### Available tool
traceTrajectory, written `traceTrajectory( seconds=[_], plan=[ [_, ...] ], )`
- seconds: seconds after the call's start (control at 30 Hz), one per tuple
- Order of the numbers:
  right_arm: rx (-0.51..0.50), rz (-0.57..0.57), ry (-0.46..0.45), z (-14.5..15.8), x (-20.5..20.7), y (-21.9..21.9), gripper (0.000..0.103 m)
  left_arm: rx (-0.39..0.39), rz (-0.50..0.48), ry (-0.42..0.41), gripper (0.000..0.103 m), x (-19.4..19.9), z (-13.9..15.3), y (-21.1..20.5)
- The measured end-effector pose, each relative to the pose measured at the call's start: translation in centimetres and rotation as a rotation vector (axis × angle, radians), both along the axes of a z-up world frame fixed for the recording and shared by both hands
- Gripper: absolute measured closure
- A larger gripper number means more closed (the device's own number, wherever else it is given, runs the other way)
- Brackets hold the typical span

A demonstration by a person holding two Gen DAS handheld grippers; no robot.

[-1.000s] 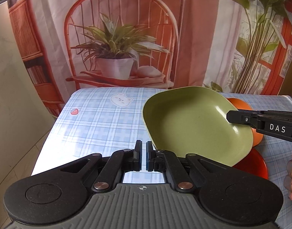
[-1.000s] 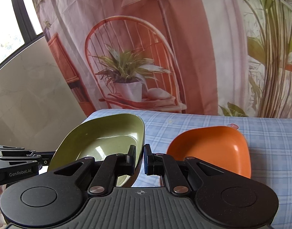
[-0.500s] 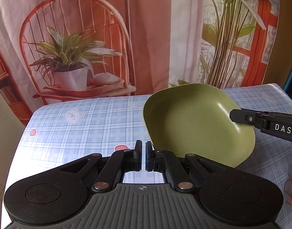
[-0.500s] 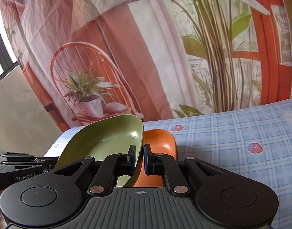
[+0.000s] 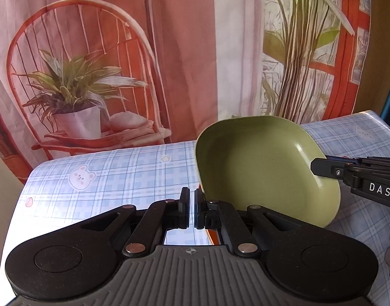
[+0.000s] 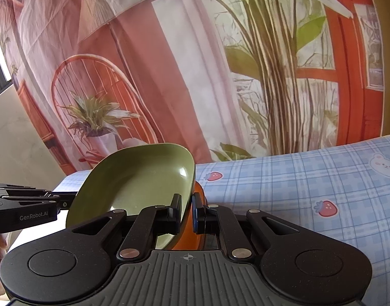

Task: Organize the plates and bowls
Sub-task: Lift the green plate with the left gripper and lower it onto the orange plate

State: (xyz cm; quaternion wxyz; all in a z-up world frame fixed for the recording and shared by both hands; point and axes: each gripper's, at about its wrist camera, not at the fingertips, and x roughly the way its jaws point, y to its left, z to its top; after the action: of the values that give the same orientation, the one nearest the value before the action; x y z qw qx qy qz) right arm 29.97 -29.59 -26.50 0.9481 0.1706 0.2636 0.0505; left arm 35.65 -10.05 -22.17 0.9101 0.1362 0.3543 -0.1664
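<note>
Square olive-green glossy bowl (image 6: 133,178), frame centre-left: rigid, light, likely slippery. Right gripper (image 6: 186,210) clamps its rim; left gripper (image 5: 192,210) nearly closed, grip unclear.

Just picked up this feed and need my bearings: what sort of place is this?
Probably a staged home-dining setup, not a real kitchen: a table with a blue plaid cartoon tablecloth, a printed fabric backdrop of a chair and plants, and a green plate held above it.
</note>
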Motion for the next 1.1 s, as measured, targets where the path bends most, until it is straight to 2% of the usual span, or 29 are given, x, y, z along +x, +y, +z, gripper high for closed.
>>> traceTrajectory(
  seconds=[0.23,0.47,1.1],
  plan=[
    [-0.024,0.004,0.018,-0.9,0.4,0.1,0.095,0.017,-0.009,0.069,0.100,1.0,-2.0,0.0],
    [-0.050,0.013,0.034,-0.9,0.8,0.4,0.095,-0.050,0.005,0.138,0.100,1.5,-3.0,1.2],
    [-0.106,0.032,0.068,-0.9,0.4,1.0,0.093,-0.097,0.007,0.184,0.098,1.2,-2.8,2.0]
  ],
)
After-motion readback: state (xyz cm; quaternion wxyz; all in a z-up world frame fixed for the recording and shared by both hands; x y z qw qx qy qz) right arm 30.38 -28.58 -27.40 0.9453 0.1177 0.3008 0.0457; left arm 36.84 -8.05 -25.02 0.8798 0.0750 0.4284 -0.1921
